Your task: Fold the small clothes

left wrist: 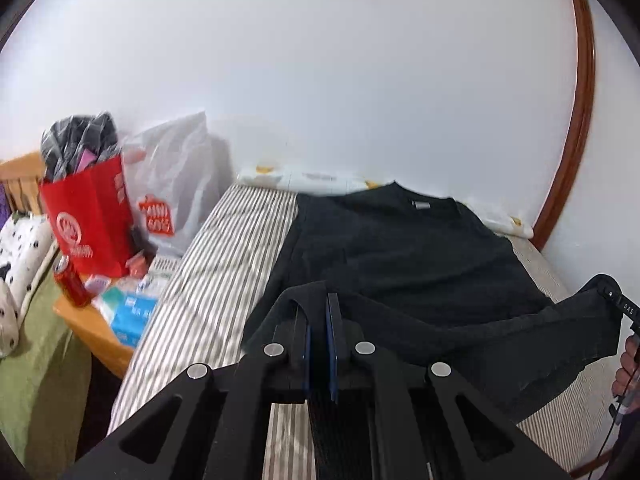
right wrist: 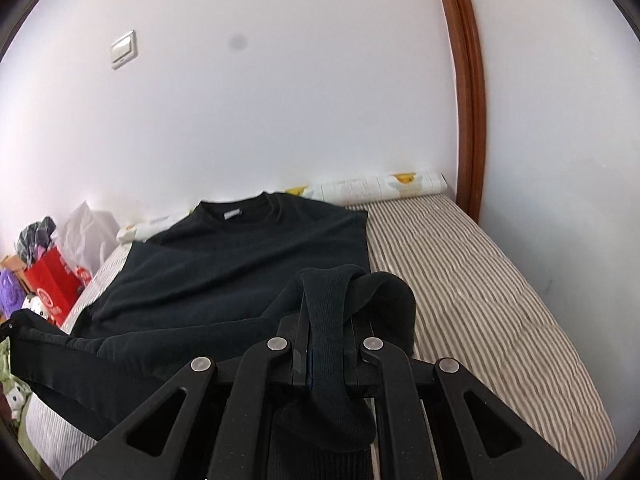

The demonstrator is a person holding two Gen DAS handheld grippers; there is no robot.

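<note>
A black sweatshirt [left wrist: 404, 248] lies on the striped bed [left wrist: 224, 264], collar toward the wall, sleeves folded in. Its near hem is lifted off the bed and hangs stretched between both grippers. My left gripper [left wrist: 319, 300] is shut on the hem's left corner, the cloth pinched between its blue pads. In the right wrist view the same sweatshirt [right wrist: 240, 256] spreads ahead, and my right gripper [right wrist: 325, 276] is shut on the ribbed hem's right corner, which drapes over the fingers. The right gripper's tip and a hand [left wrist: 628, 364] show at the left wrist view's right edge.
A white wall and a brown door frame [right wrist: 468, 100] stand behind the bed [right wrist: 480, 280]. Rolled patterned bedding [right wrist: 384, 186] lies along the wall. Left of the bed a wooden stand holds a red bag [left wrist: 88, 220], a white plastic bag [left wrist: 172, 188], a red can [left wrist: 72, 280] and packets.
</note>
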